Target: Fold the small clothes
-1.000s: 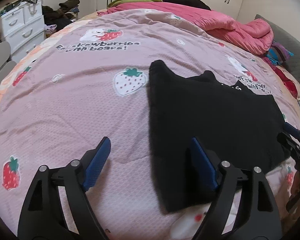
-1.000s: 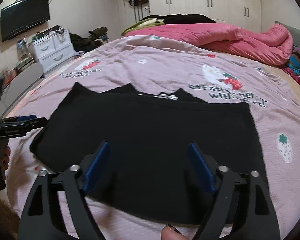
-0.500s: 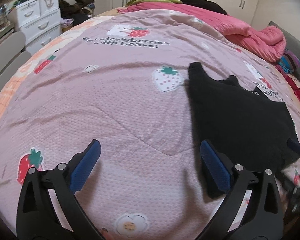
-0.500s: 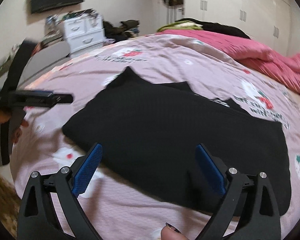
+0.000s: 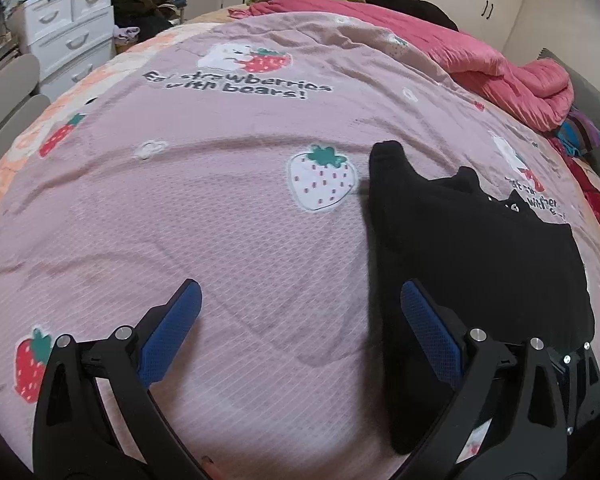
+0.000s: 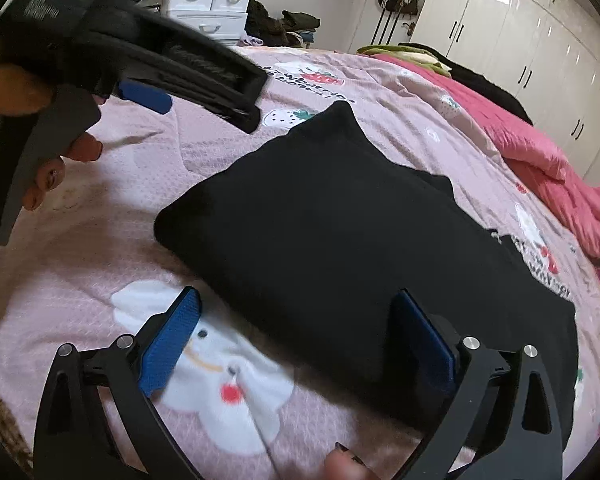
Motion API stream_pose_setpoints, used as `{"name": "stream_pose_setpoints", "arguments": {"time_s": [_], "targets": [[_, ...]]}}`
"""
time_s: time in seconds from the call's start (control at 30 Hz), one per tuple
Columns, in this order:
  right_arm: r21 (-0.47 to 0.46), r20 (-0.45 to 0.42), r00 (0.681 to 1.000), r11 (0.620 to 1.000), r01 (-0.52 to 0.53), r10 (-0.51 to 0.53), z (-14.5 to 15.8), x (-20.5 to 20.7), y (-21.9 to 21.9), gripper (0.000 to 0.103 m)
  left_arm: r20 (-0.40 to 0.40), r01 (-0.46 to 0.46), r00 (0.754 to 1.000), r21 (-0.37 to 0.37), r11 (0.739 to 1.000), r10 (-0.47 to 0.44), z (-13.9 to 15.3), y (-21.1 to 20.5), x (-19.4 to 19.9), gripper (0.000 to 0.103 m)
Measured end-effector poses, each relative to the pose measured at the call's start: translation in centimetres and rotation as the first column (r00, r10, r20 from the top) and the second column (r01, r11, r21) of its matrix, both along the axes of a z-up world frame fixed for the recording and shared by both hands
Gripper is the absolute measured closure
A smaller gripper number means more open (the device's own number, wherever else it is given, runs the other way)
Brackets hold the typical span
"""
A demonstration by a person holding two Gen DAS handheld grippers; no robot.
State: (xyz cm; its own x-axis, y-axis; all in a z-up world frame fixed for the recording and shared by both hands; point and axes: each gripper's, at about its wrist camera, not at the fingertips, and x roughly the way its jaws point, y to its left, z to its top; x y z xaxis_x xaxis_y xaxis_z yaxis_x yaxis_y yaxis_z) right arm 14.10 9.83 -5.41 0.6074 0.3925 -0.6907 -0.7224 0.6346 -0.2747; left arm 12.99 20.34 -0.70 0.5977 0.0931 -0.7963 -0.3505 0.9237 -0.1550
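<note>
A black garment (image 5: 480,260) lies folded flat on the pink strawberry bedspread (image 5: 180,200). My left gripper (image 5: 300,286) is open above bare bedspread just left of the garment, with its right finger over the garment's left edge. In the right wrist view the same garment (image 6: 360,220) fills the middle. My right gripper (image 6: 296,294) hovers over its near edge, jaws opening, with nothing pressed between the pads. One blue pad (image 6: 144,96) of the left gripper and the hand (image 6: 16,88) that holds it show at the top left there.
A rumpled pink quilt (image 5: 500,64) lies along the far right of the bed. White drawers (image 5: 68,32) and a pile of dark clothes (image 5: 152,4) stand beyond the bed's left side. White wardrobes (image 6: 520,40) line the far wall.
My left gripper has opened wider and slid left, so the garment's edge is no longer between its fingers. My right gripper rolled and swung toward the garment's near left corner, its jaws spreading.
</note>
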Motion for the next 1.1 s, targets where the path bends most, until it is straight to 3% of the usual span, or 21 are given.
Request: {"name": "stream_pose_setpoints", "arguments": {"time_s": [0.3,0.47,0.53,0.57,0.63,0.73,1.0,1.1], "targets": [[-0.046,0.028,0.999,0.999,0.028,-0.026,-0.2,2.0,1.3,0.006,-0.008,0.012,1.000,-0.054,0.998,-0.013,-0.5,-0.5,2.3,0.010],[-0.027,0.107,0.994,0.999,0.028,-0.025,0.6,2.0,0.7,0.008,-0.010,0.007,1.000,-0.092,0.996,-0.008,-0.9,-0.6,3.3,0.010],[-0.004,0.125,0.992,1.000,0.007,-0.006,1.1,1.7,0.2,0.031,-0.017,0.006,1.000,-0.115,0.993,-0.009,-1.2,-0.8,3.8,0.010],[0.012,0.127,0.992,1.000,0.000,-0.002,1.3,1.6,-0.2,0.035,-0.016,0.006,1.000,-0.127,0.992,-0.008,-1.3,-0.8,3.9,0.010],[0.045,0.125,0.992,0.999,-0.022,0.017,1.8,1.2,-0.8,0.059,-0.007,0.011,1.000,-0.167,0.986,-0.012,-1.4,-1.0,4.2,0.010],[0.086,0.130,0.991,0.995,-0.042,0.031,2.4,0.3,-1.6,0.086,0.002,0.012,1.000,-0.214,0.977,-0.012,-1.4,-1.4,4.6,0.010],[0.159,0.168,0.986,0.987,-0.029,0.002,3.4,-0.5,-3.6,0.094,0.029,0.013,1.000,-0.311,0.950,-0.004,-1.4,-3.1,6.0,0.010],[0.186,0.178,0.984,0.982,-0.012,-0.022,3.9,-0.7,-4.5,0.095,0.044,0.033,0.999,-0.326,0.945,-0.020,-0.9,-4.0,6.4,0.037]]}}
